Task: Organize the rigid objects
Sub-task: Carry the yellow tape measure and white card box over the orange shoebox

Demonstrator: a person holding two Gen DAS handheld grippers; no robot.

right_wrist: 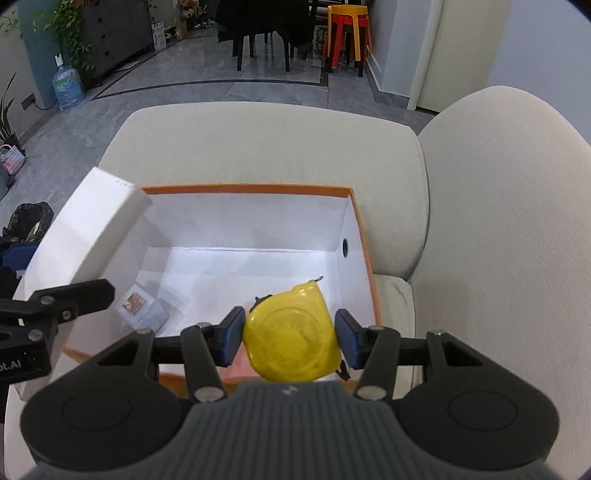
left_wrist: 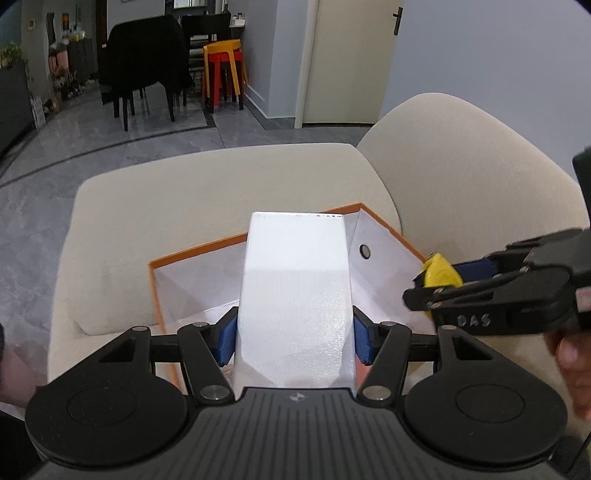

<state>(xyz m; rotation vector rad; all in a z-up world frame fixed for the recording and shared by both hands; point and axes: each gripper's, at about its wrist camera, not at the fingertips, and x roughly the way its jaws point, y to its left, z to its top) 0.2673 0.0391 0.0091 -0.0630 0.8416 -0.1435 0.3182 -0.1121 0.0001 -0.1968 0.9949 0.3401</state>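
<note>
Over the sofa's orange box [right_wrist: 258, 190], left gripper [left_wrist: 295, 334] jaws clamp white box [left_wrist: 295, 295], right gripper [right_wrist: 290, 338] jaws tape measure [right_wrist: 291, 336].

An open box [right_wrist: 258, 192] sits on a sofa seat cushion [right_wrist: 258, 140], with the backrest [right_wrist: 498, 221] to the box's right. Above the box's left side, the left claw [left_wrist: 295, 336] grips a carton [left_wrist: 295, 295]; above its near right corner, the right claw [right_wrist: 291, 338] grips a tape measure [right_wrist: 291, 336]. A small packet [right_wrist: 142, 306] lies on the box floor at near left. Beyond the box, across the floor, stand chairs [right_wrist: 266, 22] and stacked stools [right_wrist: 347, 33].
</note>
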